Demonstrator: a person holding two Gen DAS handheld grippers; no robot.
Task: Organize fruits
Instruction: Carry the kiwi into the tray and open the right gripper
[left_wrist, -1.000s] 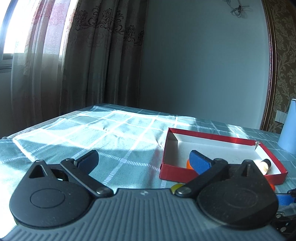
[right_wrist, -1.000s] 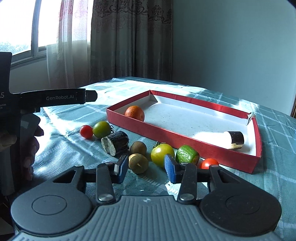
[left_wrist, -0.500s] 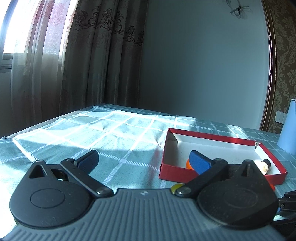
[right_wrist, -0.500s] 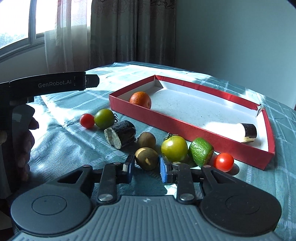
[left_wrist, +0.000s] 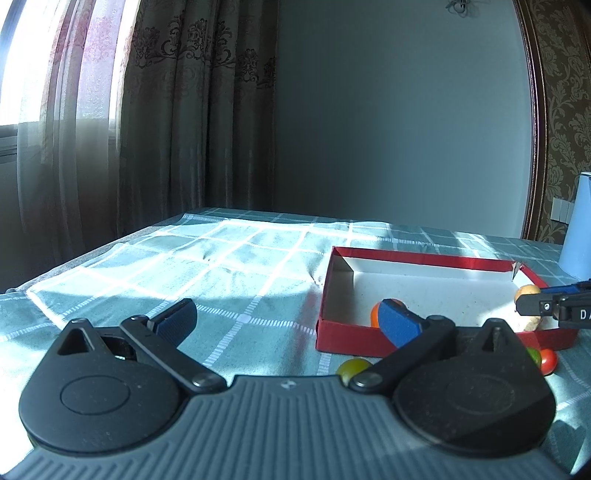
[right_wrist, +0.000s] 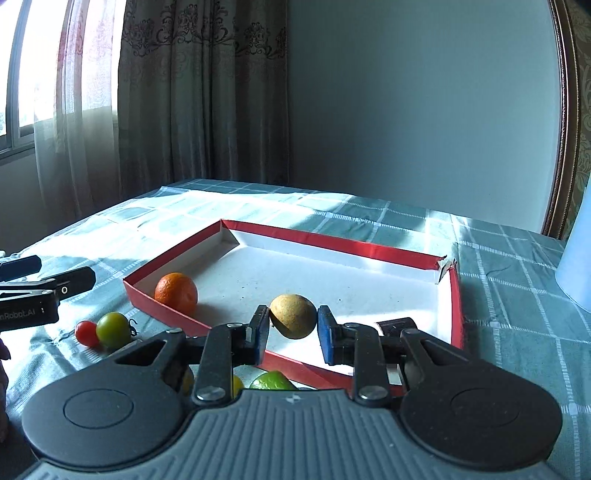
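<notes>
My right gripper (right_wrist: 291, 326) is shut on a brown kiwi (right_wrist: 293, 315) and holds it above the near side of the red tray (right_wrist: 332, 242). An orange (right_wrist: 176, 291) lies in the tray's left corner. A red tomato (right_wrist: 86, 333) and a green tomato (right_wrist: 113, 329) lie on the cloth left of the tray. A green piece (right_wrist: 271, 381) shows under the gripper. My left gripper (left_wrist: 288, 321) is open and empty, low over the cloth left of the tray (left_wrist: 424, 256). The orange (left_wrist: 376, 314) shows behind its right finger.
A teal checked tablecloth (right_wrist: 517, 295) covers the table. A pale blue container (right_wrist: 576, 266) stands at the right edge. Curtains and a window lie behind on the left. The left gripper's body (right_wrist: 33, 295) shows at the right wrist view's left edge.
My right gripper has closed on the kiwi, lifted it off the cloth and carried it forward over the tray. The left gripper has stayed still.
</notes>
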